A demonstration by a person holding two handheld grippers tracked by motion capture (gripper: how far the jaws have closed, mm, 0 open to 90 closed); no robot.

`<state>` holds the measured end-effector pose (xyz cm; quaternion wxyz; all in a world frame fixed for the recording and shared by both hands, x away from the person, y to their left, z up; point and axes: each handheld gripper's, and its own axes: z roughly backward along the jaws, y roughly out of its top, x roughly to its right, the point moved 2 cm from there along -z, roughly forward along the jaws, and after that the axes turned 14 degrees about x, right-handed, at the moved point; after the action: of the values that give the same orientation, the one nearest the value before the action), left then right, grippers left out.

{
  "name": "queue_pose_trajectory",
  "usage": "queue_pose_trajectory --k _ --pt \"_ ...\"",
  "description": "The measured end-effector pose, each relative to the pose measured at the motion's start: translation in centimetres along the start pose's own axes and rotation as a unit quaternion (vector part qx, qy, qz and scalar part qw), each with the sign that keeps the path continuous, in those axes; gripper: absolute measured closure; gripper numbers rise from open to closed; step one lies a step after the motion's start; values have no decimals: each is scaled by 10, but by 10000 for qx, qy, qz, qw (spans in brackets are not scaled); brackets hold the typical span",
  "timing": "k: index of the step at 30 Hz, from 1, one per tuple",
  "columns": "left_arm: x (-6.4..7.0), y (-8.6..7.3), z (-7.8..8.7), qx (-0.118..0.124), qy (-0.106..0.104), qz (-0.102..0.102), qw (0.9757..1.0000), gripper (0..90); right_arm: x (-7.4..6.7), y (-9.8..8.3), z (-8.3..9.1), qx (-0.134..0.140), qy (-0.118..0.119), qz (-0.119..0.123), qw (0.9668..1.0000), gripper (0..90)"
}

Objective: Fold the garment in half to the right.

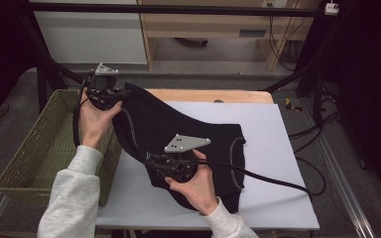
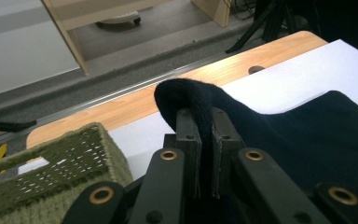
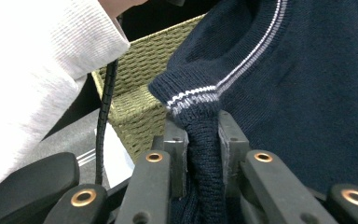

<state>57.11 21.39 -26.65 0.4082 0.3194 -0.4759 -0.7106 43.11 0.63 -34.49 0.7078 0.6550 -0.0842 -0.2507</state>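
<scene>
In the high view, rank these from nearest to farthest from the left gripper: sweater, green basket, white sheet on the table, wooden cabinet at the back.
1. Sweater: clamped in the left gripper.
2. Green basket: just below and left of it.
3. White sheet: to its right, under the sweater.
4. Wooden cabinet: far back, beyond the table.

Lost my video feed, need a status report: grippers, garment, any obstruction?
Left gripper shut on dark sweater. Right gripper shut on its ribbed hem. Green basket at left, nothing blocking.
</scene>
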Motion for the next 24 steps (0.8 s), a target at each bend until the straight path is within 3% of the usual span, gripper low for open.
queue_pose_trajectory --k 14,17,24 --pt "-21 -8 14 -165 213 67 9996 843 -9 -2 -22 67 86 -50 9999 778" --pt "-19 -7 11 -171 210 64 9996 843 -9 -3 -21 84 21 -6 10000 777" --pt "8 2 -14 -267 129 -9 9996 842 -9 -12 -6 299 -364 -17 9989 777"
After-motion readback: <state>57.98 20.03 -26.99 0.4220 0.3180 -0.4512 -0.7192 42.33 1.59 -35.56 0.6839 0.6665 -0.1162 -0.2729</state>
